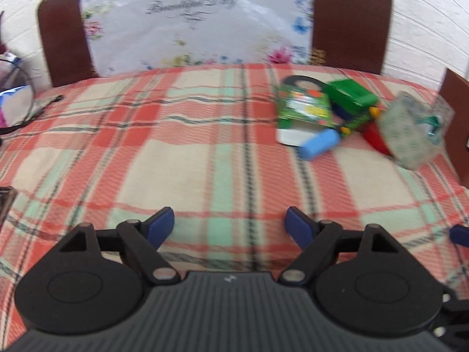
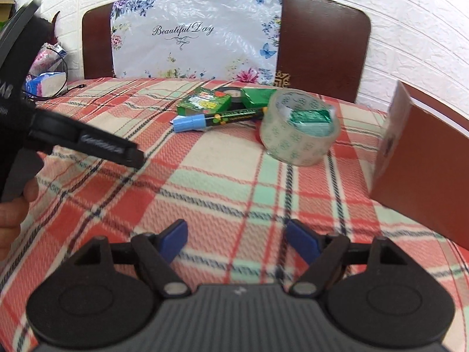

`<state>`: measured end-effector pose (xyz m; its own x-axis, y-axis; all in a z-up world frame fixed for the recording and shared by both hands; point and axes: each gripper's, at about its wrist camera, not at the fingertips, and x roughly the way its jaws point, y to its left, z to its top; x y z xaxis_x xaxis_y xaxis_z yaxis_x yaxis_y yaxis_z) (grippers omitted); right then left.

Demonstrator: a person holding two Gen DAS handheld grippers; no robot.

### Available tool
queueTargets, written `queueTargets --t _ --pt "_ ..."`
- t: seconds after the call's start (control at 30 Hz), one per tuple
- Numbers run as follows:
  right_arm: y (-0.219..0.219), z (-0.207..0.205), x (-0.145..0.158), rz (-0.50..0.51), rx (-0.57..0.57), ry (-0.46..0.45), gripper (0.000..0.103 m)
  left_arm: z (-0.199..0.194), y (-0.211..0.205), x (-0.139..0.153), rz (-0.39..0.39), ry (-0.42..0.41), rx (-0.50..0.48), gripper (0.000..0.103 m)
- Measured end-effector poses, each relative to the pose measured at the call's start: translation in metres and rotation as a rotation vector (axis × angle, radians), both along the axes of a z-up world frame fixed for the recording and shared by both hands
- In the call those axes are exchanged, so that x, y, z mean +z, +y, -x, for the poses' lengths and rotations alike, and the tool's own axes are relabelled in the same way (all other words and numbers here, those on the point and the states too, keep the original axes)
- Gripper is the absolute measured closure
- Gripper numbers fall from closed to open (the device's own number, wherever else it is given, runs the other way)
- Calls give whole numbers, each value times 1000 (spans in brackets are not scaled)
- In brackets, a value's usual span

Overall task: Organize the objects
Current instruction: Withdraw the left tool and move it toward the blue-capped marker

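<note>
Woven plaid blanket (image 2: 205,182), glossy clear tape roll (image 2: 299,130), both grippers' jaws wide, empty.

We see a home bedroom. A plaid blanket (image 2: 234,182) covers the bed, with a wooden headboard (image 2: 322,44) at the top against a white brick-pattern wall (image 2: 410,29).

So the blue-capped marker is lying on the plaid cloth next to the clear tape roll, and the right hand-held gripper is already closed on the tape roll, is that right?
Not quite. The marker does lie on the plaid cloth beside the clear tape roll, but the right hand-held gripper is open and empty, well short of the roll. The right wrist view shows this.
</note>
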<state>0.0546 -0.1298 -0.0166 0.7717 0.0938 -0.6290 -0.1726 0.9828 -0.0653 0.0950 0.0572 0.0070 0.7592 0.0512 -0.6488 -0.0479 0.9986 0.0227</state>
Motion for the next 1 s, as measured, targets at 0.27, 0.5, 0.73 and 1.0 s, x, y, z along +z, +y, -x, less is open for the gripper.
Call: queueTargets --t 0.27,0.5,0.73,1.0 --pt "20 -54 1 -139 22 32 28 0 54 -8 78 -116 142 12" --pt "18 -131 4 -334 -131 89 40 -1 50 -10 68 -129 130 12" --pt "19 -159 2 -432 -131 128 66 -2 53 -12 76 -133 127 12" --pt "12 -109 16 -416 2 177 83 -1 54 -12 89 -136 124 11"
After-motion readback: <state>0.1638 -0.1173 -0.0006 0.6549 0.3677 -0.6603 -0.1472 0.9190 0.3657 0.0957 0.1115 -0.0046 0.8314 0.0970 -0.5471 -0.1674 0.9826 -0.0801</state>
